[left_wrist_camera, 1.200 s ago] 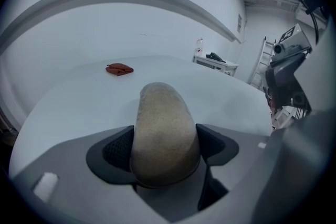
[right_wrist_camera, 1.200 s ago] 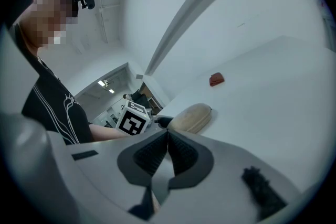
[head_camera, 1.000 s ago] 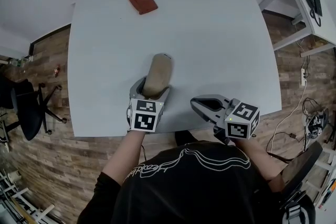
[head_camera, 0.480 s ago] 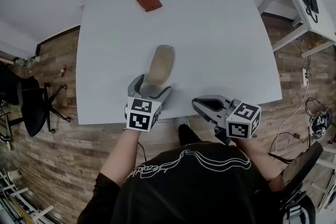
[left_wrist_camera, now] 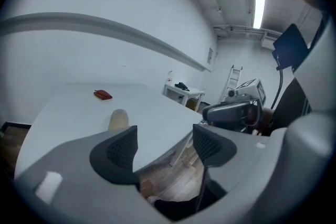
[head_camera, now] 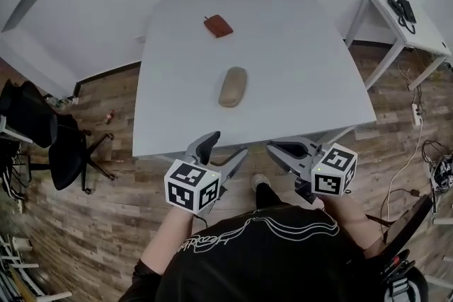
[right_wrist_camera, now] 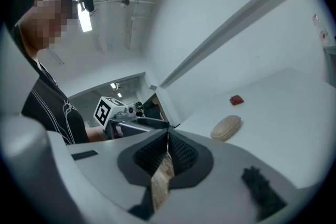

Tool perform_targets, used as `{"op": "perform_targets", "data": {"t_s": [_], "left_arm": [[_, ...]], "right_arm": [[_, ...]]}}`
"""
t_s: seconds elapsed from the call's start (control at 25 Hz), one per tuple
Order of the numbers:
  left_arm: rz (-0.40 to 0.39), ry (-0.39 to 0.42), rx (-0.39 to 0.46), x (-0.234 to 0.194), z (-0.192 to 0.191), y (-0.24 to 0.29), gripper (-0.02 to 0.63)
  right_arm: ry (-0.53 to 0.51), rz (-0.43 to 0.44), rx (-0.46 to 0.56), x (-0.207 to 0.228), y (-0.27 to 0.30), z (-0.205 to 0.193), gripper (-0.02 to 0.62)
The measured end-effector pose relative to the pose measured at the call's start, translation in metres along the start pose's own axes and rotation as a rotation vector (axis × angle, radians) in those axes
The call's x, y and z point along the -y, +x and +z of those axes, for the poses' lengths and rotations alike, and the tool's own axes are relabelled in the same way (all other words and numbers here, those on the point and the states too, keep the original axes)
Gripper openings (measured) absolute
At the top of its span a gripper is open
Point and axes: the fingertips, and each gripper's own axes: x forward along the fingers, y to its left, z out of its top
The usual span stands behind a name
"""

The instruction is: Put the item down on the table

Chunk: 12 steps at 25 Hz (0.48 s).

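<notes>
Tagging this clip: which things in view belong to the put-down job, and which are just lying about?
Job:
tan oblong item, lying on the white table
left gripper, jaws apart and closing, nothing between them

Lying about:
red object at the table's far side
right gripper, jaws shut, idle
black chair
side table
</notes>
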Motion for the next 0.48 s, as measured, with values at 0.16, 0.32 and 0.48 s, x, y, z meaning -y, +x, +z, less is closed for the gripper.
{"op": "perform_targets", "data": {"t_s": [0.16,0.32,0.48], "left_arm": [[-0.081,-0.033,0.061,0.046,0.009,-0.05,0.192],[-0.101,-0.001,0.123,0.077,0.012,-0.085,0.006],[-0.107,0.036,0.133,0.094,0.005,-0.101,0.005]], "right_arm": [[-0.053,0.011,0.03,-0.046,-0.015,0.003,0.009],[-0.089,0.019,0.055,-0.084,-0.027,0.004,0.009],[-0.121,0.034,0.067,-0.112,-0.033,0.003,0.009]]}}
